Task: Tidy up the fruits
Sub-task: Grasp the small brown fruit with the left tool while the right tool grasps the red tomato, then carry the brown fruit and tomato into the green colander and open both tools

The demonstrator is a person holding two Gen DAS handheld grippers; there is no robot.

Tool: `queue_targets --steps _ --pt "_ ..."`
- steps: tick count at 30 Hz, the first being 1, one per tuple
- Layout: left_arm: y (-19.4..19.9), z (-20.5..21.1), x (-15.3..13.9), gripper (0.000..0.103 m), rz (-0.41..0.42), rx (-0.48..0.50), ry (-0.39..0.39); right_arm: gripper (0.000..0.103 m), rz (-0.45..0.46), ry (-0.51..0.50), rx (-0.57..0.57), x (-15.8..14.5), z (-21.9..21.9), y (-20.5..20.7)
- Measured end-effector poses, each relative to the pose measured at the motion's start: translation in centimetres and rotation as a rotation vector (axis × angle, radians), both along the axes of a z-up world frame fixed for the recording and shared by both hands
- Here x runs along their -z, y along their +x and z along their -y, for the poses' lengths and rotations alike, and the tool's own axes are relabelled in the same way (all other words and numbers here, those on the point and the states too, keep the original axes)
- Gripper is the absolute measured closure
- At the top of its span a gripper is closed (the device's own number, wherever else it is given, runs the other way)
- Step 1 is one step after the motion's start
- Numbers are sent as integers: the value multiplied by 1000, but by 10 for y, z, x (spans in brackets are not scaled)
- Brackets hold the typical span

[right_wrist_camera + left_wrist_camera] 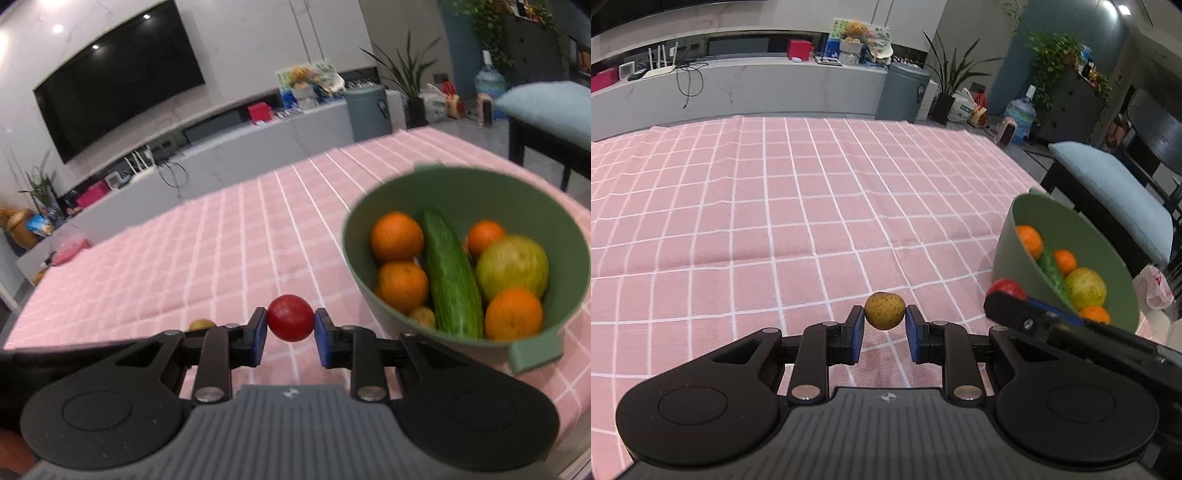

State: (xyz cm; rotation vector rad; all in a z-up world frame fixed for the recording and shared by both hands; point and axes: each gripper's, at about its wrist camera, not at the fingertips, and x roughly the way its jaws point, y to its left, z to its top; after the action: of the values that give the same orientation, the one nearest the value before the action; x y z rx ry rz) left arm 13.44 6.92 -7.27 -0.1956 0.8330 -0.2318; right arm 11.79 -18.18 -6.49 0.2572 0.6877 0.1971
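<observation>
You have a table [812,206] covered edge to edge by a pink cloth [229,251] with a white grid, lightly creased across its middle. Directly on the cloth, near the table's right side, sits a green bowl [465,192] with a small tab handle at its rim

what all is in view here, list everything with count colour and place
small speckled fruit: 1, yellow-brown, between the left gripper's pads
small round fruit: 1, red, between the right gripper's pads
bowl: 1, green, on the tablecloth at right
oranges: 4 plain, orange, inside the bowl
cucumber: 1, green, across the bowl's middle
large round fruit: 1, yellow-green, in the bowl
tablecloth: 1, pink with white grid, covering the table
left gripper: 1, black, blue pads, shut on fruit
right gripper: 1, black, blue pads, shut on fruit
</observation>
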Motion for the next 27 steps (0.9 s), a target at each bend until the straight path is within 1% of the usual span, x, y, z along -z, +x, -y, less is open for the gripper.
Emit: queue_targets --steps 5,9,12,21,27 --pt "-9 5 -23 77 23 -21 6 80 47 31 -24 -28 7 -2" --pt "-16 17 -43 77 57 -12 9 79 70 52 -34 -46 20 -4" --pt "-18 31 -57 77 79 1 15 79 90 49 -46 -59 32 -8" --pt "-16 77 -80 77 126 76 4 79 156 -47 -88 -86 74 -21" --pt "-7 109 -80 77 129 140 8 79 174 -124 -80 -90 109 -19"
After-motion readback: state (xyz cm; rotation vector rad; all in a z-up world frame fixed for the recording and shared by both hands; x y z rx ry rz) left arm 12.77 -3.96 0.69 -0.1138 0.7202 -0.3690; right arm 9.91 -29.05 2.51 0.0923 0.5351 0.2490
